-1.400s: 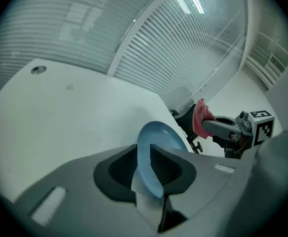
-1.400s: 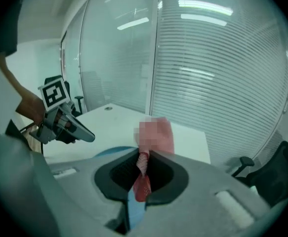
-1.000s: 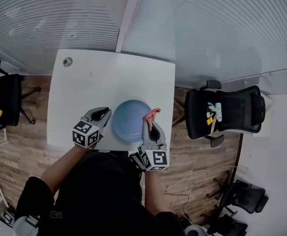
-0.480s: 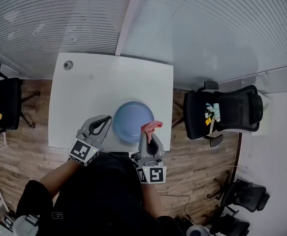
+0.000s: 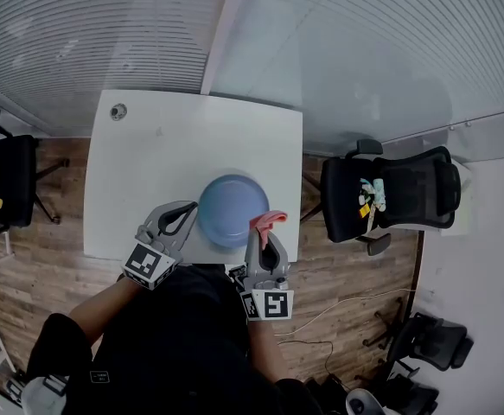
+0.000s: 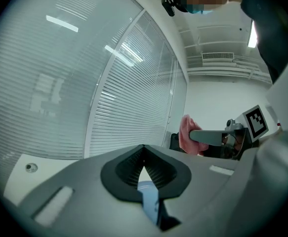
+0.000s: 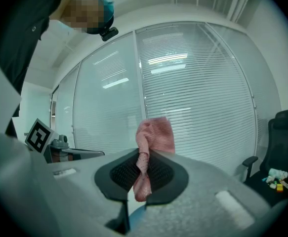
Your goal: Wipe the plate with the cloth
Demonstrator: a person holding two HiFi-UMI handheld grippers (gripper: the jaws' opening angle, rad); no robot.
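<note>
A round blue plate [image 5: 232, 207] sits near the front edge of the white table [image 5: 148, 171]. My left gripper [image 5: 188, 213] is at the plate's left rim, shut with the blue rim [image 6: 149, 197] pinched between its jaws. To the plate's right, my right gripper [image 5: 264, 233] is shut on a pink cloth [image 5: 268, 220]. The bunched cloth [image 7: 156, 137] sticks up out of the jaws, beside the plate's right edge. Both gripper views tilt upward toward the blinds. The left gripper view also catches the cloth [image 6: 186, 132] across the plate.
A small round fitting [image 5: 118, 111] lies at the table's far left corner. Black office chairs stand at the right [image 5: 390, 199], with small items on the seat, and at the left [image 5: 5, 180]. A glass wall with blinds runs behind the table. A cable [image 5: 338, 309] crosses the wooden floor.
Over the last second both grippers drew back a little toward me, the right one carrying the cloth. Almost nothing has shifted in the last half second.
</note>
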